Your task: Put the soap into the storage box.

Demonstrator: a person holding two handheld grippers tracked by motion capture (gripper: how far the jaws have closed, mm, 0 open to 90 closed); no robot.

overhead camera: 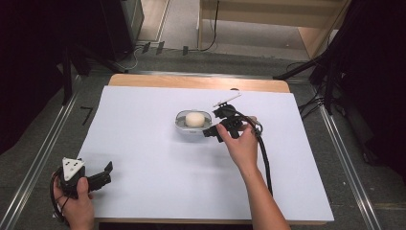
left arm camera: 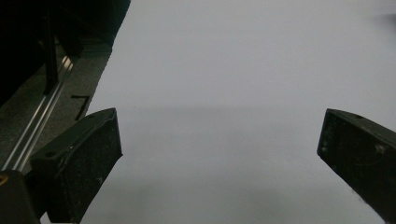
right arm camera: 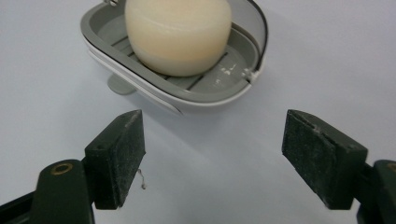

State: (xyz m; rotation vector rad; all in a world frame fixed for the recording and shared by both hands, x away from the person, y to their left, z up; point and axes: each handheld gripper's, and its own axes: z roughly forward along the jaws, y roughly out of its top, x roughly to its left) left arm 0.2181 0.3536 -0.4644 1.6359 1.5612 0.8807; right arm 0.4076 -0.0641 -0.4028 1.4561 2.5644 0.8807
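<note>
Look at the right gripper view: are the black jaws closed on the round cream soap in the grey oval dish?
No, the right gripper stands open, short of the grey oval dish holding the round cream soap.

Smooth waxy soap [right arm camera: 178, 35] in a matt grey plastic dish [right arm camera: 201, 91] on matt white paper [overhead camera: 158, 167].

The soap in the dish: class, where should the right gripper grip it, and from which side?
Grip the soap across its rounded sides, above the dish rim, coming down from above. It is a smooth, domed bar sitting inside the dish, so the low walls probably block a level approach. The right gripper is open just short of the dish, jaws apparently wide enough to span the bar.
</note>
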